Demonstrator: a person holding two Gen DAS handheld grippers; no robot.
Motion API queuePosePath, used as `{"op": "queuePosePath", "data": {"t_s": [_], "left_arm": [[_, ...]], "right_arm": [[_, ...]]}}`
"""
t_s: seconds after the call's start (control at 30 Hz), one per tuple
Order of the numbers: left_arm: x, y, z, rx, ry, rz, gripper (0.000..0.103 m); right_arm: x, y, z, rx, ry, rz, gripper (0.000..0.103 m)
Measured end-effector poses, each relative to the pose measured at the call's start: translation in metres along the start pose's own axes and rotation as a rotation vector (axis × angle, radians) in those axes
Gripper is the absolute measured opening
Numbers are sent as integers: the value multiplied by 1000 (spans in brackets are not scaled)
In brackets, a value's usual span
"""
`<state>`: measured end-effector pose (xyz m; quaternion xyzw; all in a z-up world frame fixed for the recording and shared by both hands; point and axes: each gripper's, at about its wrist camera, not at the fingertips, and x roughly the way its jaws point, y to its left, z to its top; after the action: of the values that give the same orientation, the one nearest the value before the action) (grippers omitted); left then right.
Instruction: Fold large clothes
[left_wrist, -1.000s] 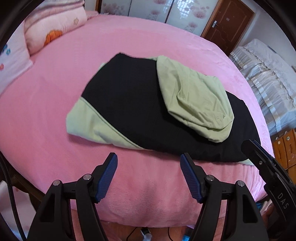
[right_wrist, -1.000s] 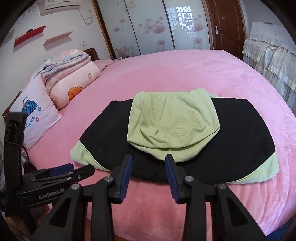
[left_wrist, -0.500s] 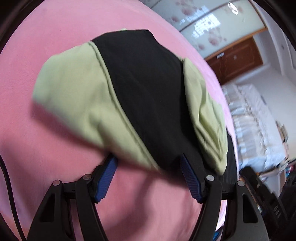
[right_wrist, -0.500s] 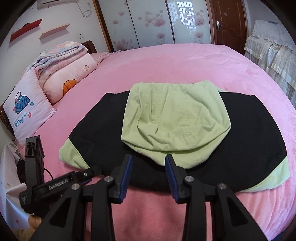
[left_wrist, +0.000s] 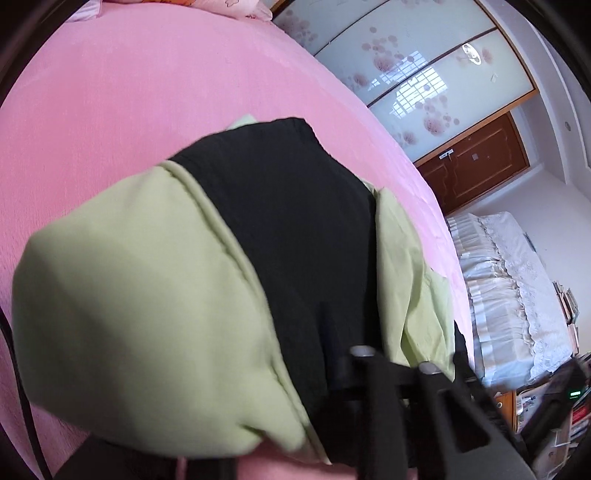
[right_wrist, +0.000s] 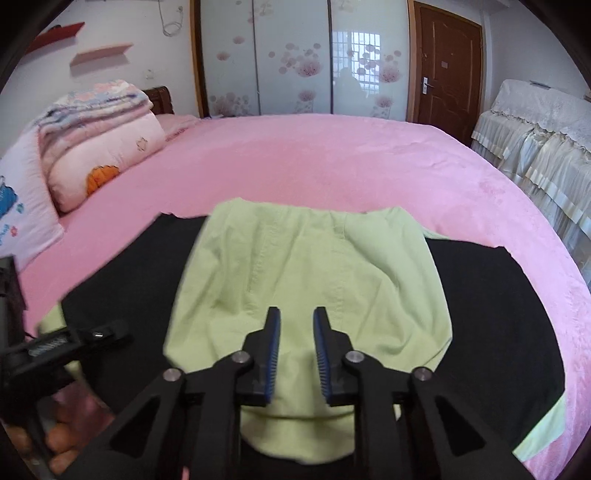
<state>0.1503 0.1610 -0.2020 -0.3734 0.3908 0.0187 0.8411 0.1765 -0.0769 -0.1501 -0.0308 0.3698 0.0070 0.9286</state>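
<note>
Garment (right_wrist: 314, 280): a black and pale green piece lies partly folded on the pink bed (right_wrist: 332, 158), a green panel laid over the black body in the middle and green ends showing at the left and right edges. It reads as a job about halfway through: the piece is already gathered into a broad flat band, but the two ends are not yet brought in, so at least one more fold across looks to be left.

The right gripper (right_wrist: 295, 350) hovers over the near edge of the green panel, jaws spread a little with nothing between them. The left gripper (left_wrist: 332, 354) is pushed in at the left end of the garment, where green and black cloth fill its view and cover the near finger; whether its jaws are pinching that end I cannot tell. In the right wrist view it shows low at the left, beside the green corner.

Folded quilts (right_wrist: 99, 144) sit at the head of the bed.
</note>
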Motion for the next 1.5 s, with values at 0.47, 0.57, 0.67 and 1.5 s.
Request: {"op": "queuePosePath", "data": {"t_s": [0.47, 0.57, 0.67, 1.5], "left_arm": [[-42, -154, -27, 529, -198, -121, 6], [-37, -195, -44, 652, -191, -161, 6], [-26, -232, -67, 774, -150, -210, 6], [98, -295, -214, 1267, 205, -32, 8]], "right_arm": [[29, -23, -44, 109, 84, 142, 8], [24, -39, -44, 176, 105, 232, 7], [11, -69, -50, 289, 136, 347, 7], [-110, -258, -121, 602, 30, -71, 8]]}}
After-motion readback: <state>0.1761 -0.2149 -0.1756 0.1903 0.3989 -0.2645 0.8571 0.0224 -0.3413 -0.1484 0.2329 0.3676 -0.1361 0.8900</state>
